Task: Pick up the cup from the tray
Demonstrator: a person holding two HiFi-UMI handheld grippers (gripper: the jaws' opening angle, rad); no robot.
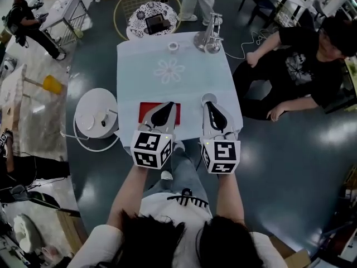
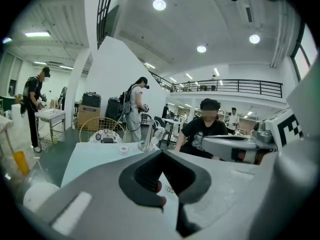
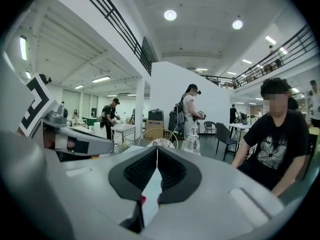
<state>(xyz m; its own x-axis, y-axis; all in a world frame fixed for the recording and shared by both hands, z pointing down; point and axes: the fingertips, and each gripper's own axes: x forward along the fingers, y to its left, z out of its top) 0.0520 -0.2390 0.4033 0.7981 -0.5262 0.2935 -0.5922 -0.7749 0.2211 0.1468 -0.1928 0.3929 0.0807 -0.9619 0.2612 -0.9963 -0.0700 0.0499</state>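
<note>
A red tray (image 1: 144, 108) lies at the near edge of the pale-clothed table (image 1: 184, 85), mostly covered by my left gripper (image 1: 167, 105), whose jaws are shut and empty. To its right, my right gripper (image 1: 210, 101) is also shut and holds nothing. A small white cup (image 1: 173, 47) stands at the table's far side, off the tray; the left gripper view shows this cup (image 2: 123, 150) beyond the closed left gripper (image 2: 161, 154). In the right gripper view the right gripper (image 3: 157, 151) points level across the table. Whether a cup stands on the tray is hidden.
A metal stand (image 1: 207, 38) is at the far right of the table. A person in black (image 1: 301, 71) sits to the right. A round white stool (image 1: 96, 116) stands to the left, and a wire chair (image 1: 148, 13) stands beyond the table.
</note>
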